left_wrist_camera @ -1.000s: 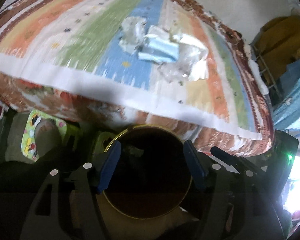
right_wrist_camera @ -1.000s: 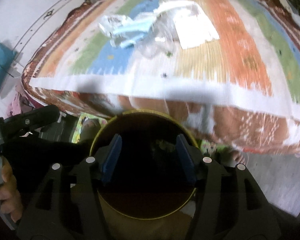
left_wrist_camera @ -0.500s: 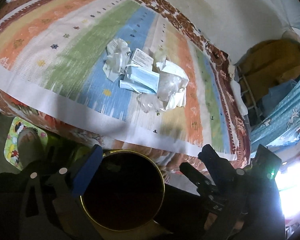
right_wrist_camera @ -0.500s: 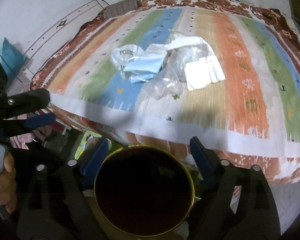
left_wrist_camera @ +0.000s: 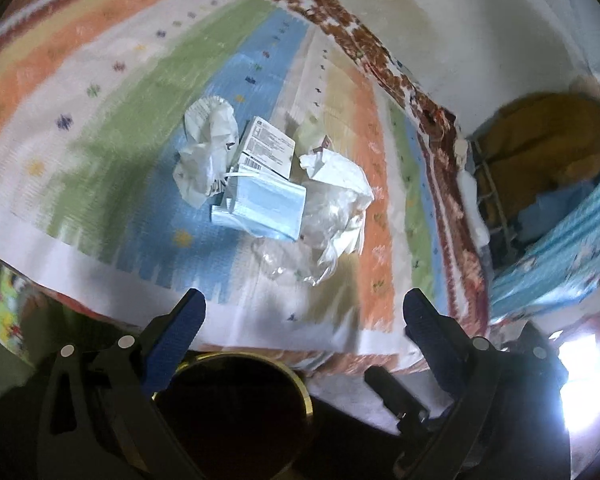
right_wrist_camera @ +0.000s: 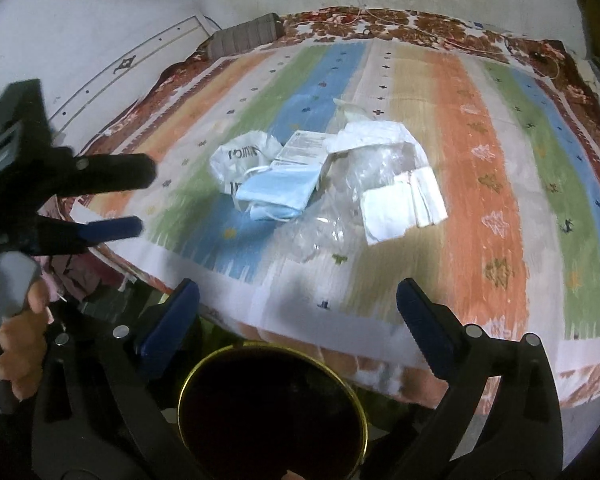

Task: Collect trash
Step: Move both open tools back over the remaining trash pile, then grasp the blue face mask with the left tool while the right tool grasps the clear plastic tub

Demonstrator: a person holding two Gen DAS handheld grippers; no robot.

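On the bed's striped blanket [right_wrist_camera: 480, 184] the trash lies heaped, crumpled bag [right_wrist_camera: 240, 156], blue mask [right_wrist_camera: 278, 190], then folded tissues [right_wrist_camera: 400, 208], while the left tool [left_wrist_camera: 304, 312] and right tool [right_wrist_camera: 298, 300] hover empty, fingers apart, above a dark bin [right_wrist_camera: 272, 412].

One face mask [right_wrist_camera: 278, 188], one printed box [right_wrist_camera: 306, 148] (partly covered), one round bin [right_wrist_camera: 272, 408].

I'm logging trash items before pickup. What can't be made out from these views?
- Bin contents: both wrist views, interior too dark.
- Printed box label: both views, text too small and blurred.
- What lies under the blue mask: covered by it.
- Clear plastic outline: right wrist view, transparent and blurred.
- Left gripper and right gripper: bodies cut off by bottom edge.
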